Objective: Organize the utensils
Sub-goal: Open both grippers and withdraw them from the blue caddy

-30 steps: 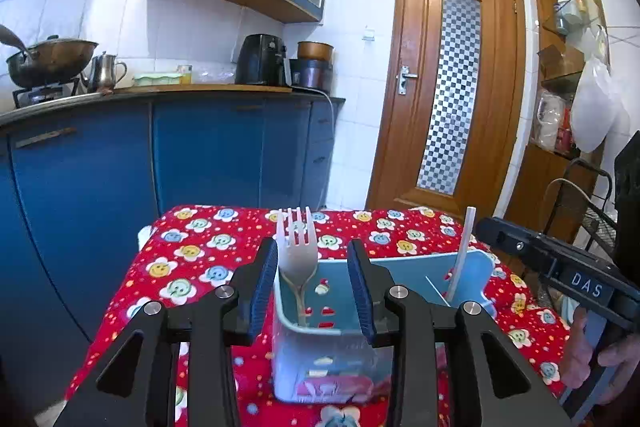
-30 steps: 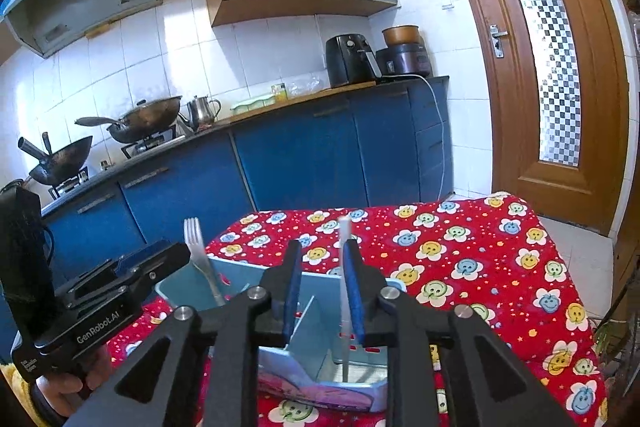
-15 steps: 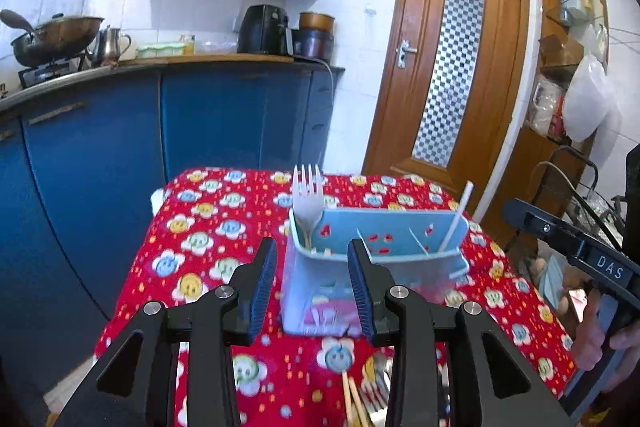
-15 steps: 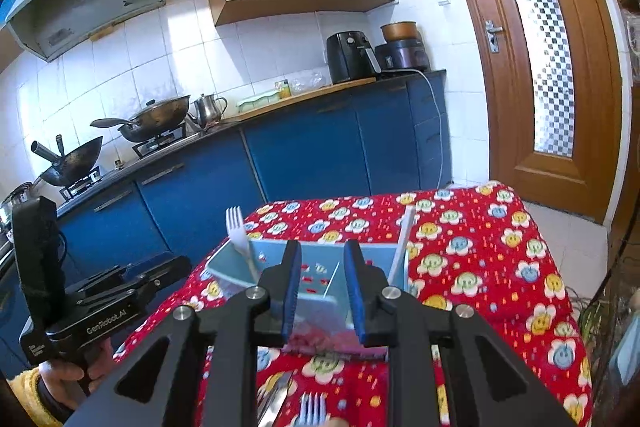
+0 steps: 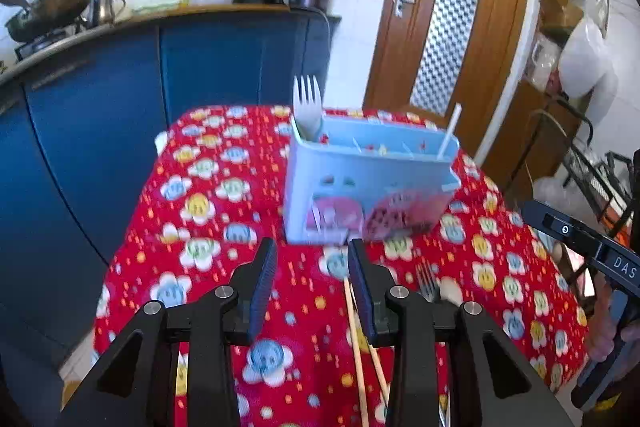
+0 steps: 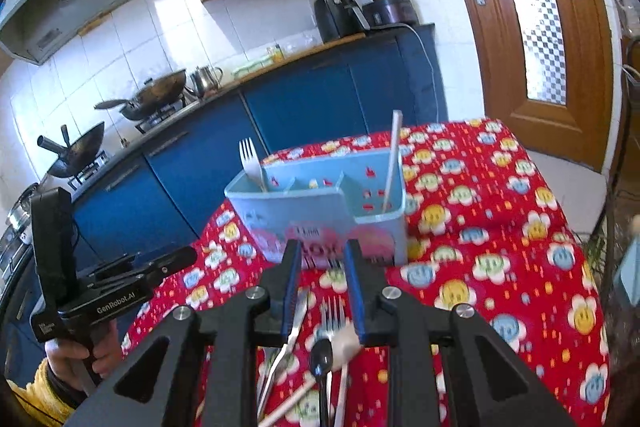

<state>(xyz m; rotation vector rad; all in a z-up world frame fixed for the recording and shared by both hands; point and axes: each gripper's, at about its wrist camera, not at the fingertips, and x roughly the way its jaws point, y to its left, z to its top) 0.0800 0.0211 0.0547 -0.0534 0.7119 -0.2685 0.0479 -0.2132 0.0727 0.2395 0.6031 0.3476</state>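
A light blue utensil caddy (image 5: 370, 183) (image 6: 320, 219) stands on the red flowered tablecloth (image 5: 208, 211). A white plastic fork (image 5: 306, 101) (image 6: 251, 163) stands in its left compartment and a white chopstick (image 5: 449, 131) (image 6: 391, 159) in its right one. Loose utensils lie on the cloth near me: wooden chopsticks (image 5: 356, 351), a metal fork (image 6: 334, 315), a black spoon (image 6: 322, 359) and a metal handle (image 6: 286, 347). My left gripper (image 5: 312, 287) is open and empty, short of the caddy. My right gripper (image 6: 322, 291) is open and empty above the loose utensils.
Blue kitchen cabinets (image 5: 224, 67) run behind the table, with woks (image 6: 156, 95) on the stove. A wooden door (image 5: 444, 15) stands at the back right. A wire rack (image 5: 592, 163) and shelves sit to the right of the table.
Both grippers have pulled back and up from the caddy, leaving the fork and chopstick standing in it. The loose utensils on the cloth have come into view.
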